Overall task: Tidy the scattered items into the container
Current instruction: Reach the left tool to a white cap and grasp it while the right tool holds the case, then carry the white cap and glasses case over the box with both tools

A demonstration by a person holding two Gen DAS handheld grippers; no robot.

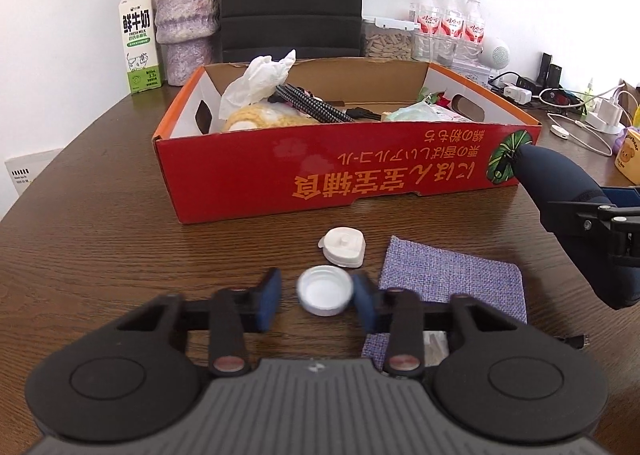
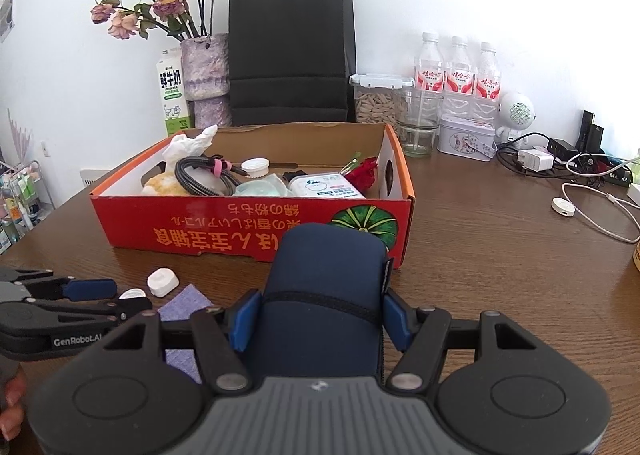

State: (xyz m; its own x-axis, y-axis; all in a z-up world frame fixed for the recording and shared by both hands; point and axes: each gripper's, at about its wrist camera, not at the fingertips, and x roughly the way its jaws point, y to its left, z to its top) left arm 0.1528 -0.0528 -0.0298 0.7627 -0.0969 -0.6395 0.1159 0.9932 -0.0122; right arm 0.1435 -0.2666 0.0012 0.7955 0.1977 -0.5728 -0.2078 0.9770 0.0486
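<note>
Left tool (image 1: 316, 297): part-closed around white cap (image 1: 325, 291), left gap | right tool (image 2: 320, 319): grips navy pouch (image 2: 324, 295), base hidden

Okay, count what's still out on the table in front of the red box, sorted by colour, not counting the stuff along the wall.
White: 2, the round bottle cap and the heart-shaped white lid.
Purple: 1, the woven cloth mat.
Navy blue: 1, the padded case in the right gripper, not yet in the red box.
Total: 4.

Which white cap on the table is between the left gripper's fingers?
The round open cap, hollow side up. The heart-shaped cap lies beyond it, nearer the box.
</note>
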